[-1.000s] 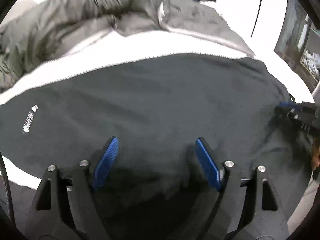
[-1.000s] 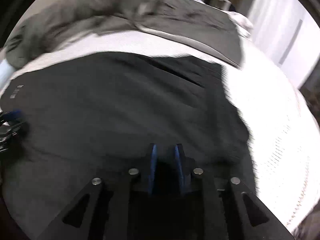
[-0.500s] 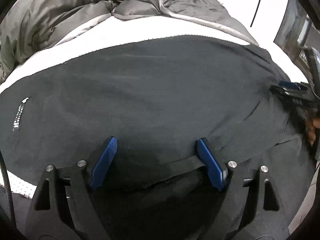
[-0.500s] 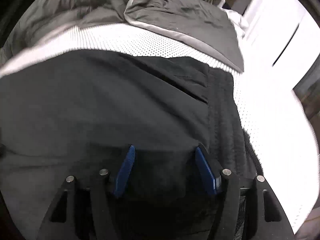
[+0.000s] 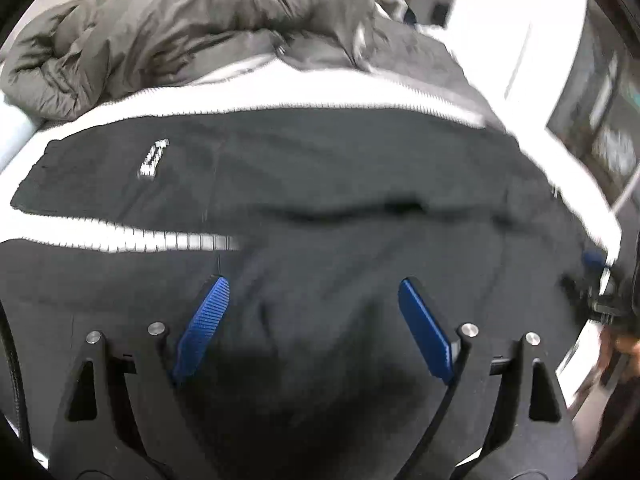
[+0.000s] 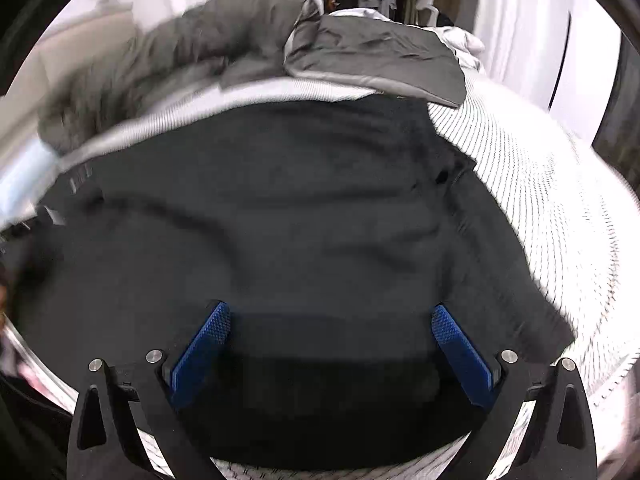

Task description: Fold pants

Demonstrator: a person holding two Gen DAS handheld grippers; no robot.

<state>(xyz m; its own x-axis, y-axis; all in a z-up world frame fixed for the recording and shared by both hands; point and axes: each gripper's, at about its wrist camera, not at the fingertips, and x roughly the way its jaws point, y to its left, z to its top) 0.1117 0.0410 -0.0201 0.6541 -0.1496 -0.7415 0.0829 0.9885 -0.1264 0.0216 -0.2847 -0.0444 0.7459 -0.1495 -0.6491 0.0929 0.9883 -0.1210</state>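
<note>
Black pants (image 5: 340, 176) lie spread across a white bed, with a small white logo (image 5: 154, 158) near their far left and a strip of sheet showing between two layers at left. They also fill the right wrist view (image 6: 300, 208). My left gripper (image 5: 312, 312) is open and empty just above the near part of the pants. My right gripper (image 6: 330, 332) is open wide and empty over the pants' near edge. The right gripper shows at the right edge of the left wrist view (image 5: 596, 280).
A rumpled grey duvet (image 5: 180, 32) is piled at the back of the white mesh-textured bed sheet (image 6: 560, 208). White curtains (image 6: 516, 20) hang behind the bed. A dark cabinet (image 5: 600, 112) stands at the right.
My right gripper opened from shut and let go of the pants. Both grippers pulled back, so more of the pants and the bed shows now.
</note>
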